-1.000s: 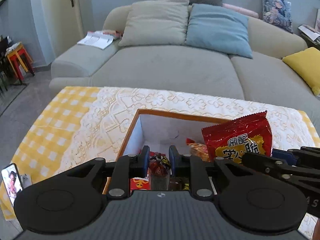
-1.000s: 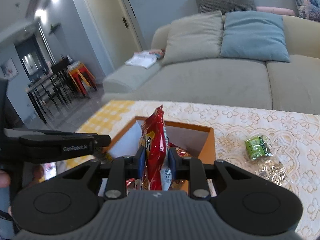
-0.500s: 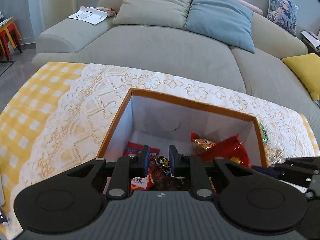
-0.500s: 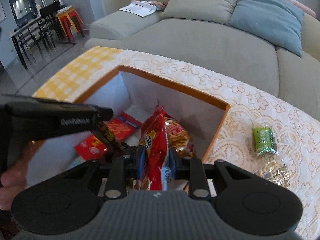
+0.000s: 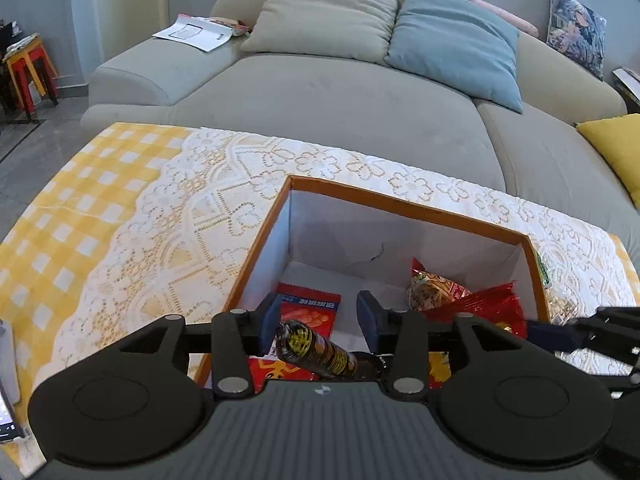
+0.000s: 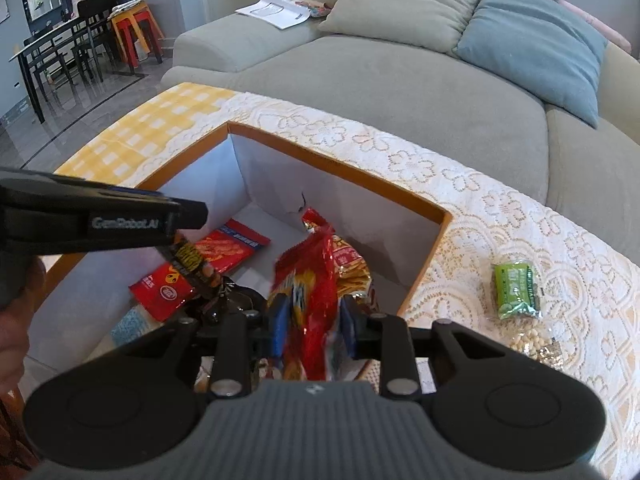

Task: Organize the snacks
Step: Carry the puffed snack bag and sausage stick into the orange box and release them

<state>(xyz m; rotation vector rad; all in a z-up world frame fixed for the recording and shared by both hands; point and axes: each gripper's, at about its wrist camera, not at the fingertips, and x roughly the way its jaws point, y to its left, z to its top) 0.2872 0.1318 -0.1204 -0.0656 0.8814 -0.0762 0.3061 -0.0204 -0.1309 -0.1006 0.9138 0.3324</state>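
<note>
An orange-rimmed box [image 5: 404, 205] with white inner walls [image 6: 336, 151] stands on the lace-covered table and holds several snack packs. My left gripper [image 5: 316, 314] is open over the box; a dark sausage-shaped snack [image 5: 316, 350] lies tilted and loose between its fingers, also showing in the right wrist view [image 6: 192, 266]. My right gripper [image 6: 312, 326] has its fingers spread, with a red chip bag [image 6: 310, 304] standing between them inside the box. A flat red pack [image 5: 308, 312] lies on the box floor.
A green snack pack [image 6: 516, 290] and a clear bag of nuts [image 6: 532, 340] lie on the lace cloth right of the box. A grey sofa [image 5: 340, 92] with cushions stands behind the table. A phone [image 5: 6, 404] lies at the table's left edge.
Both grippers have opened. The dark snack has come loose and tilted between the left fingers. The right fingers have spread off the red chip bag, which has sunk into the box.
</note>
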